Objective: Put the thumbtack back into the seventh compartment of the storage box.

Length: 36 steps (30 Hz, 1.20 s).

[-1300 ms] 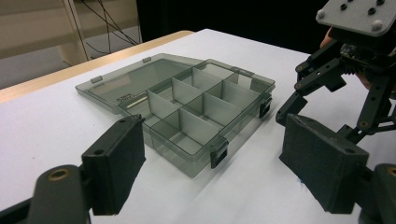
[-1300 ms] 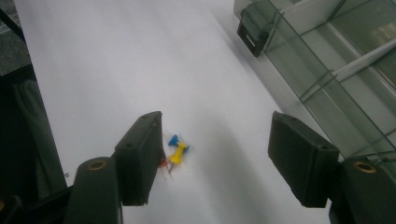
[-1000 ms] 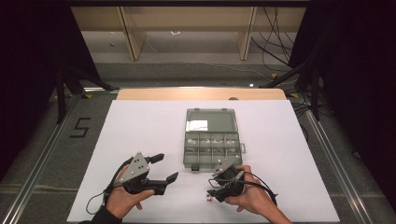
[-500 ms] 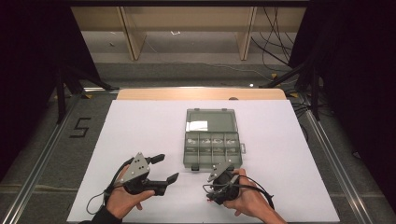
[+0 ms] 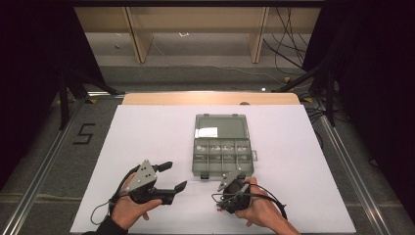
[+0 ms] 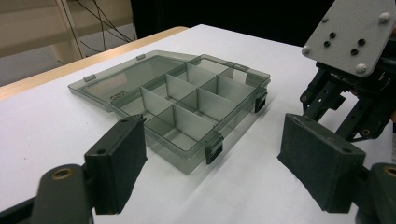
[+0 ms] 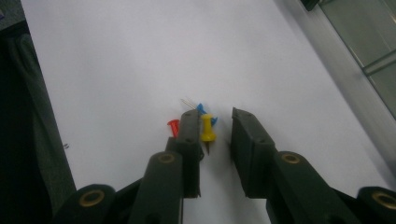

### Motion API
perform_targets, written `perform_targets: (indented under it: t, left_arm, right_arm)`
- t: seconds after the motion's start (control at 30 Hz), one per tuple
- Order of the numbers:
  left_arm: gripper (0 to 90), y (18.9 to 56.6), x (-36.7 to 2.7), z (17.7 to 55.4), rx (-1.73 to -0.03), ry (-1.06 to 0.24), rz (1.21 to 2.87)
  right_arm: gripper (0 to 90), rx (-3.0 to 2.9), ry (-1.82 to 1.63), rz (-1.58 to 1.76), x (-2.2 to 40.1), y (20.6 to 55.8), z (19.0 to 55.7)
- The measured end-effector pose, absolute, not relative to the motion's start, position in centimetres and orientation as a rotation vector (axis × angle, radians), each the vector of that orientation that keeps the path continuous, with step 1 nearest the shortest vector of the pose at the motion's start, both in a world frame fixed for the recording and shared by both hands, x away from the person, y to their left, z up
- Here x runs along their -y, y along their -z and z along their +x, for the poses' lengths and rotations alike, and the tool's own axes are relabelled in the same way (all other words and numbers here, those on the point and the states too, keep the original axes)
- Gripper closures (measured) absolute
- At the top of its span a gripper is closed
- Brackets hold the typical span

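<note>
A clear grey compartment box [image 5: 222,155] lies open on the white table, its lid [image 5: 220,126] folded back. In the right gripper view a yellow push pin [image 7: 207,130] stands between the jaws of my right gripper [image 7: 215,116], close against the left jaw with a gap to the right one. A red pin [image 7: 173,127] and a blue pin [image 7: 201,108] lie beside it. These jaws have just been closing and are still open. My right gripper [image 5: 222,203] points down at the table in front of the box. My left gripper [image 5: 174,176] hovers open and empty, left of the box [image 6: 187,107].
The white sheet [image 5: 147,132] covers the table, with a wooden strip [image 5: 210,99] along its far edge. In the left gripper view the right gripper's grey plate [image 6: 355,35] shows at the upper right. Metal rails run along both sides of the table.
The right gripper has shifted slightly left and toward the front edge, tipping down, and its jaws have narrowed. The left gripper and the box have stayed put.
</note>
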<state>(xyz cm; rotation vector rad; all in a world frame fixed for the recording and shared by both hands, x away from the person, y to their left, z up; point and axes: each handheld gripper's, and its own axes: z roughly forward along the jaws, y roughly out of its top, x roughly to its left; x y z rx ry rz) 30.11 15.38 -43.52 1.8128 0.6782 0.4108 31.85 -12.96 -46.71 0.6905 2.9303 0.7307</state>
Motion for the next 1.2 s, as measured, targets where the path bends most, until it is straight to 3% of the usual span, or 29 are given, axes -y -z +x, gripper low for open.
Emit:
perform_targets:
  t: [0.23, 1.2]
  left_arm:
    - [22.0, 43.6, -15.3, 30.1, -0.679, -0.406, 1.817]
    - [22.4, 43.6, -15.3, 30.1, -0.682, -0.402, 1.816]
  right_arm:
    - [81.5, -2.933, -0.725, 0.692, 13.1, 46.7, 32.1]
    - [82.3, -2.889, -0.771, 0.654, 13.7, 44.3, 32.4]
